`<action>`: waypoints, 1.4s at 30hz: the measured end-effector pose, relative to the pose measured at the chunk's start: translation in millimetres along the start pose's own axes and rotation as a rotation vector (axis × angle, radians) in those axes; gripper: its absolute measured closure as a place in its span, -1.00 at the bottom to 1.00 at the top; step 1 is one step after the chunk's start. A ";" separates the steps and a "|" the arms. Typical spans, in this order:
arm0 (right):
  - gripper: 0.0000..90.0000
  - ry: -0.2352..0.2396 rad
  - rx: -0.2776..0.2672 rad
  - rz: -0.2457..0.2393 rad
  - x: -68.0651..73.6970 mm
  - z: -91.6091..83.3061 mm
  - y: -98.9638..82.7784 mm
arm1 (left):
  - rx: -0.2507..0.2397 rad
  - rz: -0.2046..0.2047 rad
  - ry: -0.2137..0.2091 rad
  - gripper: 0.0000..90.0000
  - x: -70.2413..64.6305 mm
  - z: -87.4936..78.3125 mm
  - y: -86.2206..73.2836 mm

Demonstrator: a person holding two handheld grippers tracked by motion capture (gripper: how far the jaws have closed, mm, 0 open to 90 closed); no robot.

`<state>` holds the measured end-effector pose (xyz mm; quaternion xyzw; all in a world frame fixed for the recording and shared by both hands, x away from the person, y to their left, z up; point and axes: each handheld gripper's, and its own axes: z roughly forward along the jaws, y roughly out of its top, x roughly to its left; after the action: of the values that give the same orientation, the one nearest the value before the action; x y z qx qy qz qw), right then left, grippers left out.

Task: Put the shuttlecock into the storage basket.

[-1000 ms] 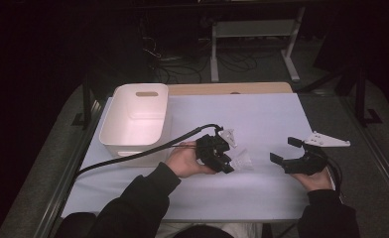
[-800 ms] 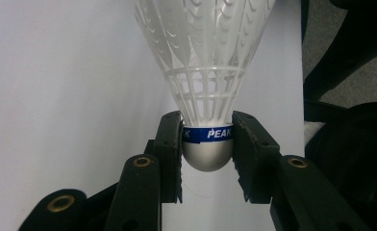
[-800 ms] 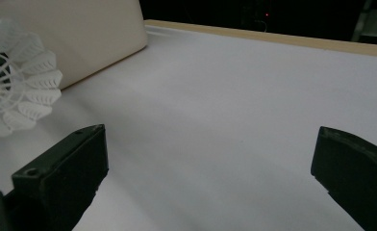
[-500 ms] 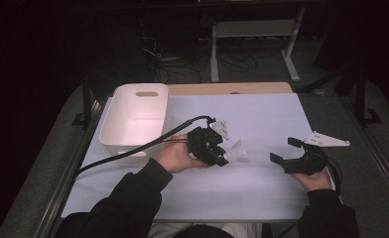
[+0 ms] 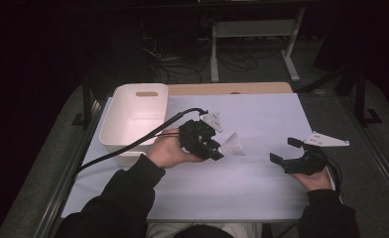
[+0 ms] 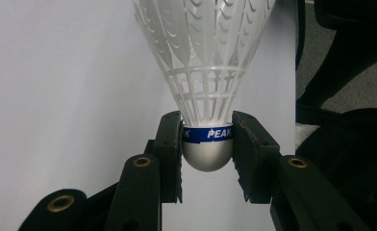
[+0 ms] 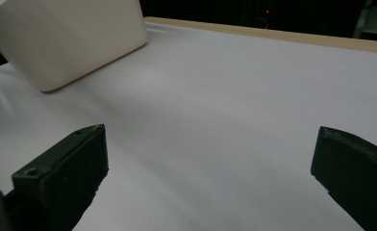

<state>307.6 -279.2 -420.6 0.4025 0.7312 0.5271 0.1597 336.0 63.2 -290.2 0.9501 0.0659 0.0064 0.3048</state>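
My left tongs [image 6: 207, 149] are clamped on a shuttlecock [image 6: 207, 72]. The two black jaws press against opposite sides of its rounded silver-grey cork base, at the blue band that carries the word "PEAK". The white mesh skirt flares away from the jaws along the line of the tongs. In the high view the left tongs [image 5: 217, 150] are held in my left hand [image 5: 168, 152], above the middle of the bench [image 5: 262, 183]. The shuttlecock [image 5: 230, 145] projects from their tip toward my right side. A black cable [image 5: 133, 144] trails from the tongs back across the near corner of the white bin [image 5: 133, 116].

My right tongs [image 7: 210, 173] stand wide, with nothing between the jaws. They point across the bare white sheet that covers the bench [image 7: 234, 96]. In the high view the right tongs [image 5: 284, 150] sit low at the right side of the bench, held in my right hand [image 5: 315, 179], well apart from the left tongs. Their grey three-cornered plate [image 5: 326, 140] lies at the sheet's right edge.

The white bin is a rectangular plastic tub with a handle slot in its far wall. It stands at the far left corner of the bench, just beside my left hand. In the right gripper view, the bin [image 7: 71, 38] shows at the upper left. A strip of bare wood shows at the bench's far edge.
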 end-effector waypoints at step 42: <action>-1.00 0.000 0.004 -0.003 -0.1 0.9 -0.4 | -0.085 -0.063 0.079 0.45 19.7 -65.6 -17.6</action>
<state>308.2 -278.7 -421.3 0.4015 0.7330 0.5254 0.1597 350.0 117.8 -247.6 0.9327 0.1072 0.0370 0.3423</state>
